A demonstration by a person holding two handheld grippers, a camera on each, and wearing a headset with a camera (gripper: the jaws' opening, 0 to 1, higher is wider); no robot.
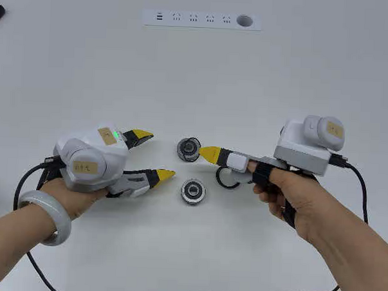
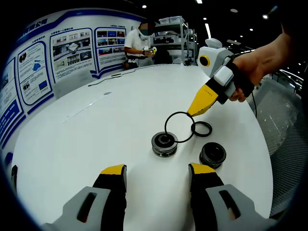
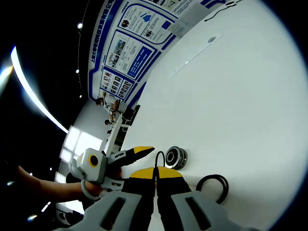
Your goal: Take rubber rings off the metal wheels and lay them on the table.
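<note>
Right gripper [image 3: 156,169] jaws are clenched on a thin rubber ring [image 2: 165,127], which hangs upright from the tips, its lower edge over one metal wheel [image 2: 164,143]. A second ring [image 2: 201,128] lies flat on the counter [image 1: 248,90] just beside it. Left gripper [image 2: 158,168] jaws are released, spread wide.

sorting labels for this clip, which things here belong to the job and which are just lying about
Job: far metal wheel, near metal wheel, held rubber ring pinched in the right gripper, loose rubber ring on the table, left gripper with jaws open.
Lying about: power strip, bracelet on the wrist.
</note>
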